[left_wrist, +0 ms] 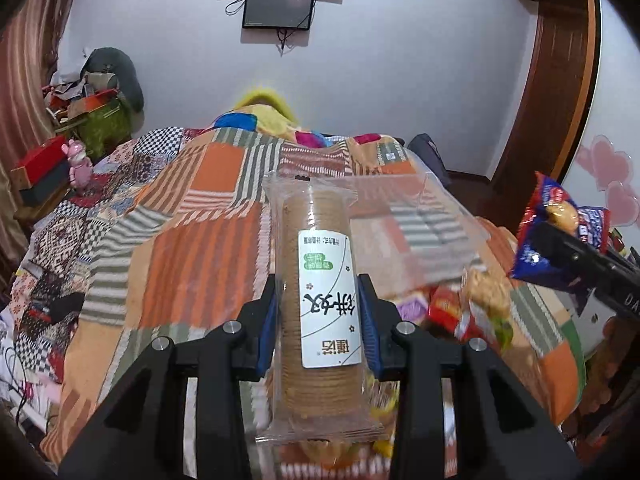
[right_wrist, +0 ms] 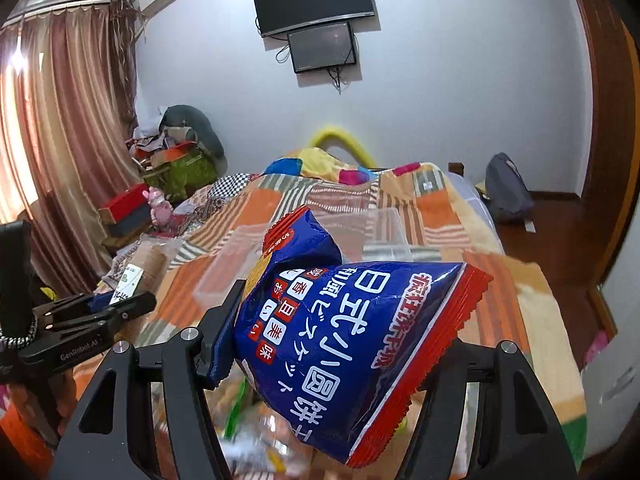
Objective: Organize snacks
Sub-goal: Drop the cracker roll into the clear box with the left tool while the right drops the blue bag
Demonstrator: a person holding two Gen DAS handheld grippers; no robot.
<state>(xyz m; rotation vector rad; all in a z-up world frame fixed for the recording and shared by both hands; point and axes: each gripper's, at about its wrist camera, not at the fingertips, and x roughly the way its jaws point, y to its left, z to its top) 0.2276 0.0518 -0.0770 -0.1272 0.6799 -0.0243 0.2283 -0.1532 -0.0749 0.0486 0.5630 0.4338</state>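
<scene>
My left gripper (left_wrist: pixel 320 316) is shut on a clear sleeve of round brown biscuits (left_wrist: pixel 320 300) with a white label, held up above the bed. My right gripper (right_wrist: pixel 332 336) is shut on a blue and red biscuit bag (right_wrist: pixel 340 344), also lifted; this bag shows at the right edge of the left wrist view (left_wrist: pixel 556 232). The left gripper with its sleeve shows at the left of the right wrist view (right_wrist: pixel 116 304). A clear plastic box (left_wrist: pixel 416 224) lies on the quilt ahead of both grippers; it also shows in the right wrist view (right_wrist: pixel 360 236). Loose snack packets (left_wrist: pixel 468 308) lie below.
A patchwork quilt (left_wrist: pixel 192 216) covers the bed. Boxes and a pink toy (left_wrist: pixel 80 164) sit at the far left by the curtain. Two screens (right_wrist: pixel 320 20) hang on the far wall. A grey backpack (right_wrist: pixel 508 188) sits on the floor at right by a wooden door frame.
</scene>
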